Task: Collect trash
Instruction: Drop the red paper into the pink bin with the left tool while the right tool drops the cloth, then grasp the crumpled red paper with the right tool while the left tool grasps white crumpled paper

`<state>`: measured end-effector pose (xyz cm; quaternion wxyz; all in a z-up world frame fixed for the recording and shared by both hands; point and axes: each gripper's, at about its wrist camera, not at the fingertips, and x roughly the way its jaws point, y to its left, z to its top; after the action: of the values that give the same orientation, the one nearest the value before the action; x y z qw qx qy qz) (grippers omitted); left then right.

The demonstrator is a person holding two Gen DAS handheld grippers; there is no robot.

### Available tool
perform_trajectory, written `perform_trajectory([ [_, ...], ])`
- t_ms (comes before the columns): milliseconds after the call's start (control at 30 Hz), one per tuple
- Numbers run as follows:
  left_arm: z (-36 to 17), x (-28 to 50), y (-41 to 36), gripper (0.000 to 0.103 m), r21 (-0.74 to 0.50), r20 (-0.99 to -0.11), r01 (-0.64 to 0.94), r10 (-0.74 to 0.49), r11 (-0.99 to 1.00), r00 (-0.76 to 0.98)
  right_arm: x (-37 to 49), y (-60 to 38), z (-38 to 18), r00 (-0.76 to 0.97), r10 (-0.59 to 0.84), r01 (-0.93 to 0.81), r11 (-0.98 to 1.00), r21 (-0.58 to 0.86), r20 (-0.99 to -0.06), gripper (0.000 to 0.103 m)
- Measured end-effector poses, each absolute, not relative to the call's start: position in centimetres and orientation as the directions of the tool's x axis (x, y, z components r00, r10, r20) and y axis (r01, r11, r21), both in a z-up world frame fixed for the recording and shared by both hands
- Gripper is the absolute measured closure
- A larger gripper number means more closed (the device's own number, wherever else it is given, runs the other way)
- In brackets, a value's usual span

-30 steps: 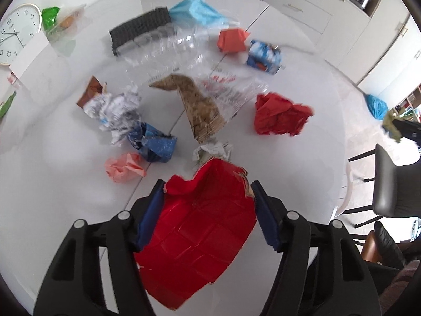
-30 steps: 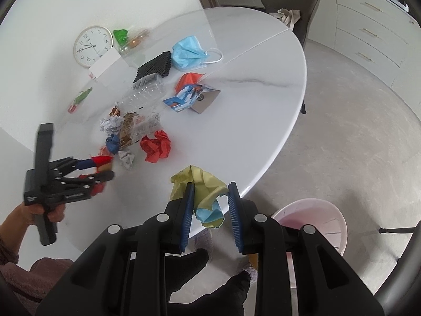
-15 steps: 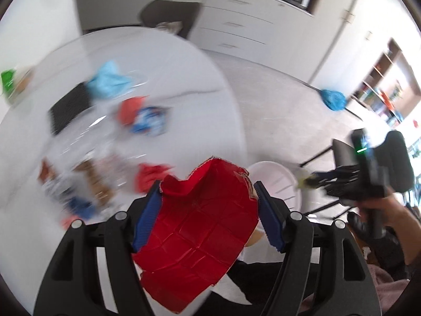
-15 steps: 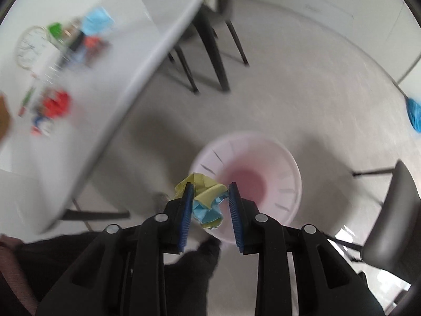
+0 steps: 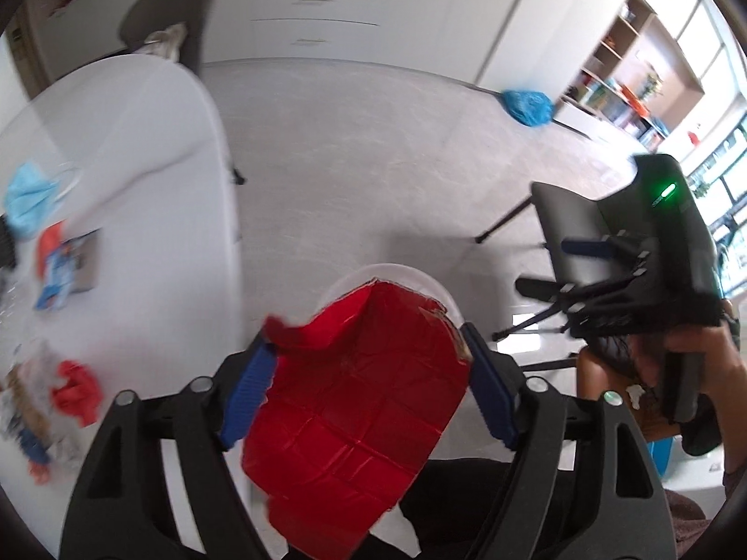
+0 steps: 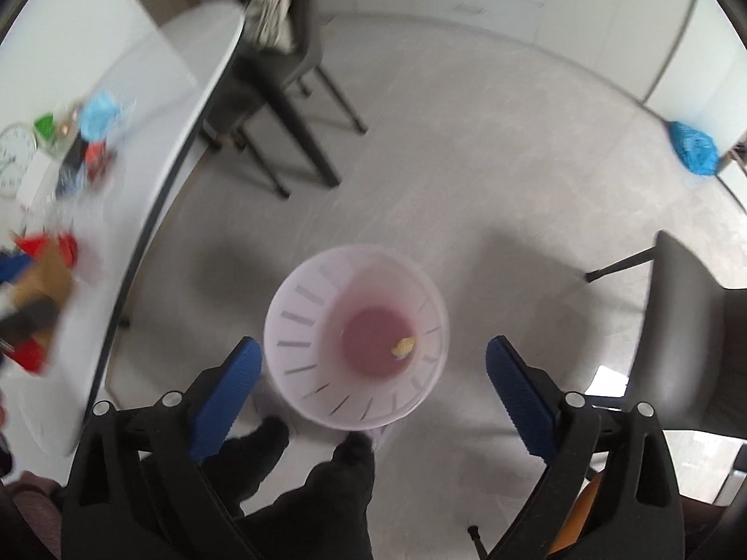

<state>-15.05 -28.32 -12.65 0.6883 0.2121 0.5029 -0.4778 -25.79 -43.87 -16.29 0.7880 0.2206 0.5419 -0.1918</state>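
Note:
My left gripper (image 5: 369,392) is shut on a large red crumpled sheet (image 5: 355,415), held just past the table's edge, in front of the white bin (image 5: 420,280). My right gripper (image 6: 373,387) is open and empty, right above the white slotted bin (image 6: 299,326) on the floor. The yellow and blue scrap (image 6: 404,347) lies on the bin's pink bottom. The right gripper also shows in the left wrist view (image 5: 583,275), open at the far right.
The white table (image 5: 154,214) at left holds more trash: a blue mask (image 5: 28,196), a red crumpled wad (image 5: 74,392), a printed wrapper (image 5: 58,275). Dark chairs (image 6: 275,60) (image 6: 691,336) stand around the bin. A blue bag (image 6: 693,149) lies on the floor.
Both grippers swung from the table toward the floor bin. My right gripper opened and the yellow and blue scrap dropped into the bin. The left kept hold of the red sheet.

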Motion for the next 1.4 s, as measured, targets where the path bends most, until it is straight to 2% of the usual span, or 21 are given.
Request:
perform_trajectory([
  [100, -13.4, -15.7, -30.0, 0.012, -0.193, -0.899, 0.878, -0.438, 0.439, 0.022, -27.0, -45.2, -14.0, 0.379, -0.088, 0.56, 0.815, 0.152, -0.921, 0.003],
  [167, -13.6, -16.0, -30.9, 0.01, -0.186, -0.903, 0.874, -0.428, 0.45, 0.028, -27.5, -45.8, -12.8, 0.399, -0.099, 0.571, 0.805, 0.163, -0.911, 0.003],
  [400, -10.2, -14.3, -29.4, 0.008, -0.185, -0.88, 0.835, -0.465, 0.519, 0.094, -27.3, -46.3, -10.7, 0.429, -0.137, 0.587, 0.794, 0.16, -0.893, 0.003],
  [567, -5.8, -11.9, -24.6, 0.008, -0.154, -0.842, 0.77, -0.49, 0.62, 0.227, -26.0, -44.2, -9.1, 0.446, -0.145, 0.561, 0.814, 0.149, -0.883, 0.003],
  [733, -3.9, -9.7, -18.8, 0.008, -0.108, -0.83, 0.68, -0.442, 0.725, 0.339, -23.8, -41.4, -7.4, 0.474, -0.13, 0.511, 0.846, 0.152, -0.871, 0.003],
  [1033, -4.7, -7.1, -9.3, 0.008, -0.089, -0.845, 0.529, -0.345, 0.844, 0.408, -18.7, -35.5, -6.1, 0.501, -0.074, 0.386, 0.911, 0.145, -0.863, 0.003],
  [1400, -6.0, -4.7, -4.1, 0.008, -0.079, -0.856, 0.448, -0.291, 0.89, 0.427, -14.5, -29.5, -6.0, 0.493, -0.008, 0.228, 0.966, 0.12, -0.87, 0.003],
])
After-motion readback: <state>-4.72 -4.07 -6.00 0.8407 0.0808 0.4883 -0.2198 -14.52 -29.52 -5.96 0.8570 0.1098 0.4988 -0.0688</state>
